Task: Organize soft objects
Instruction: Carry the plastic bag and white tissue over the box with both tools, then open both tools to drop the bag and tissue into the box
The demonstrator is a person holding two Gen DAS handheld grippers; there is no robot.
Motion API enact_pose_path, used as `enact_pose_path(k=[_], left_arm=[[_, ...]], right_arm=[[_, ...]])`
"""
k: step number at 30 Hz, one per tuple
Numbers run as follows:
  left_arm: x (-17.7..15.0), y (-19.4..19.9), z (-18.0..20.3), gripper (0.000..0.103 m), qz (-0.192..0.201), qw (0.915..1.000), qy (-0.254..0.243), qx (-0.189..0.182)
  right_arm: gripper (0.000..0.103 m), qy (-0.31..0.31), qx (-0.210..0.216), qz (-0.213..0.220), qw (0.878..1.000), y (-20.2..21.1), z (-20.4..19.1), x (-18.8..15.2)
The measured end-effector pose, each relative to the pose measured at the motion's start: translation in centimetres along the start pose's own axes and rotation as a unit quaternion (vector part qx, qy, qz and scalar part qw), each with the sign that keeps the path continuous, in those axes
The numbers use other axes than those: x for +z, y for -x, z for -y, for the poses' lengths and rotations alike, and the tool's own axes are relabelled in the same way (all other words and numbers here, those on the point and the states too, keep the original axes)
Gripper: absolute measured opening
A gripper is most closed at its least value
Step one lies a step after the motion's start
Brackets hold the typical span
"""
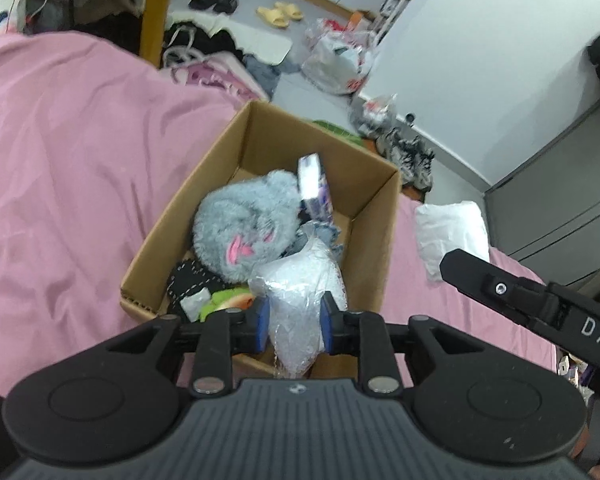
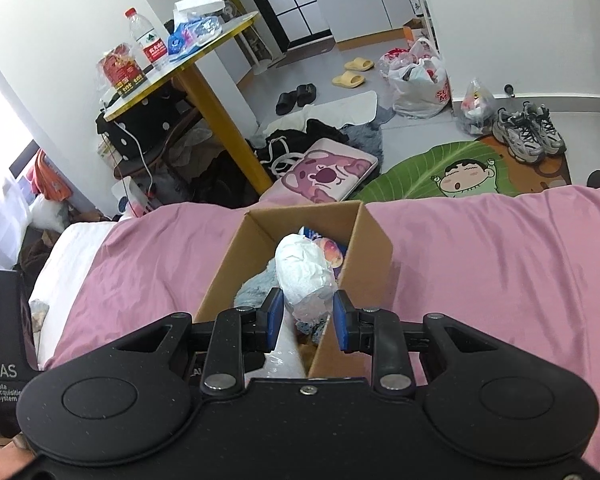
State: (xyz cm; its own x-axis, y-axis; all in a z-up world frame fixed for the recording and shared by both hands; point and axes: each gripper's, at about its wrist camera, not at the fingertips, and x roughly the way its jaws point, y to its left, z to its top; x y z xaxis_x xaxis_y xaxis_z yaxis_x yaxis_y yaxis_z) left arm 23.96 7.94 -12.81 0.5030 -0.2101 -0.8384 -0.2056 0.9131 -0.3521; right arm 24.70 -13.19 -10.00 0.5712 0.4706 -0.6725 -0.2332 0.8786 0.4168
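An open cardboard box [image 1: 256, 132] sits on the pink bedcover [image 1: 68, 152]. It holds a grey plush toy [image 1: 244, 228], a black knitted item [image 1: 188, 280], a small purple-white packet [image 1: 314, 188] and a green-orange soft thing [image 1: 230, 300]. My left gripper [image 1: 296, 322] is shut on a white plastic-wrapped soft bundle [image 1: 300, 292] over the box's near edge. My right gripper [image 2: 307, 320] is shut on what looks like the same bundle [image 2: 306, 270], above the box [image 2: 372, 232]. The right gripper's arm shows in the left view [image 1: 532, 296].
A white pillow-like bag [image 1: 452, 232] lies on the bed to the right of the box. Beyond the bed, the floor holds clothes, a pink cushion [image 2: 326, 170], a green leaf mat [image 2: 440, 172], sneakers [image 2: 526, 132], slippers and bags. A yellow-legged table [image 2: 204, 80] stands at the left.
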Motion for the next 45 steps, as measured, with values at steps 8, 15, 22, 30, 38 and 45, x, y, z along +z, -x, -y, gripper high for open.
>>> enact_pose_path(k=[8,15,22,30,38,45], left_arm=[[1.2,0.2,-1.4,0.037,-0.012,0.9993,0.034,-0.004],[2.0,1.2,-2.4,0.043,-0.001,0.9989,0.047,0.006],[2.4,2.4,-3.1,0.055,0.008,0.9985,0.050,0.022],[2.3,3.2,-2.6,0.080,0.018,0.9988,0.034,0.030],[2.1,3.7,-1.1,0.093,0.003,0.9986,0.018,0.050],[1.1,4.9,1.0,0.096,0.014,0.9982,-0.003,0.058]], right_arm=[[0.027,0.003,0.005,-0.021,1.000,-1.8,-1.2,0.0],[0.027,0.010,0.007,-0.041,0.999,-3.2,-2.0,-0.3],[0.045,0.019,-0.010,-0.064,0.998,-4.4,-2.6,-0.3],[0.046,0.010,-0.004,-0.047,0.999,-1.9,-1.2,-0.6],[0.046,-0.006,0.001,-0.031,0.999,-0.1,0.5,-0.4],[0.053,-0.013,0.006,-0.013,1.000,2.2,2.1,-0.7]])
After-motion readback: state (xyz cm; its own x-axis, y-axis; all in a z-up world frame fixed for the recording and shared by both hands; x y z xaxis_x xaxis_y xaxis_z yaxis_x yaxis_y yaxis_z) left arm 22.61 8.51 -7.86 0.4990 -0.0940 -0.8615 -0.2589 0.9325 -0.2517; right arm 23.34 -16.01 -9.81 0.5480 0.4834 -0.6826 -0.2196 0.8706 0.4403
